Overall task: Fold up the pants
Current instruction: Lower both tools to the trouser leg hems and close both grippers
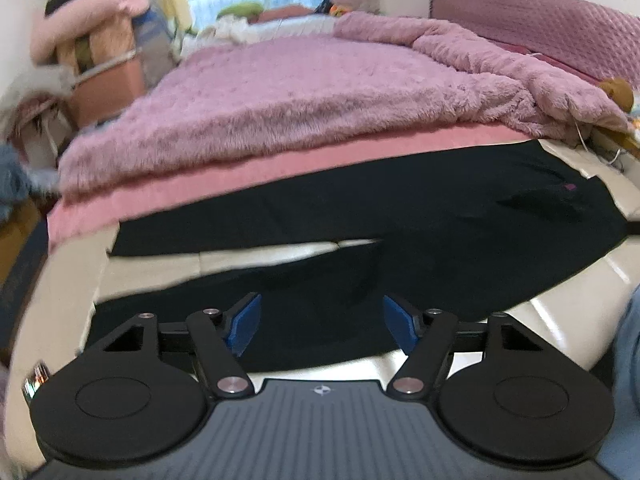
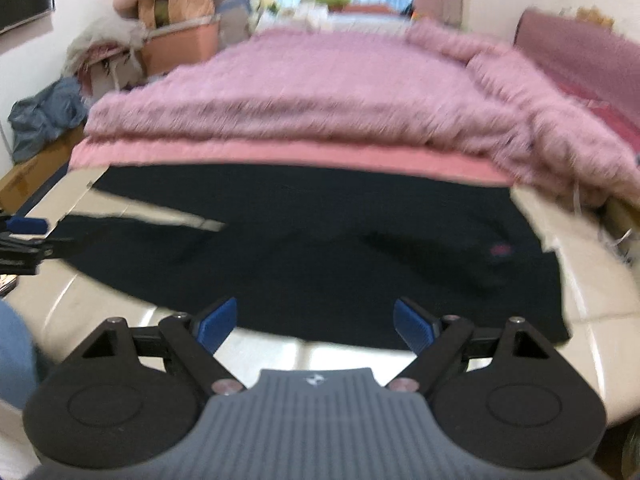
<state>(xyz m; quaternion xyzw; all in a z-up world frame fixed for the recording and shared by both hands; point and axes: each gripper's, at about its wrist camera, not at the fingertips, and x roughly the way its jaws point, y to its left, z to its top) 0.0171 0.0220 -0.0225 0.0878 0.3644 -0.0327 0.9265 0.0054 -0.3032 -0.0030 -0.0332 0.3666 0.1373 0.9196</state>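
Note:
Black pants (image 1: 400, 208) lie flat on a cream padded surface (image 1: 152, 268) at the foot of a bed. Their two legs run to the left with a cream gap between them. A small pink tag (image 1: 571, 187) marks the waist end on the right. My left gripper (image 1: 322, 322) is open just above the near leg, and its blue pads press on nothing. In the right wrist view the pants (image 2: 320, 240) fill the middle. My right gripper (image 2: 316, 326) stands open over their near edge, holding nothing. The left gripper's fingers (image 2: 24, 226) show at the far left edge of that view.
A fluffy pink blanket (image 1: 300, 92) and a pink sheet (image 1: 200, 196) cover the bed beyond the pants. Boxes and piled clothes (image 2: 176, 40) stand at the back left. A blue-clad leg of a person (image 1: 628, 360) is close by on the right.

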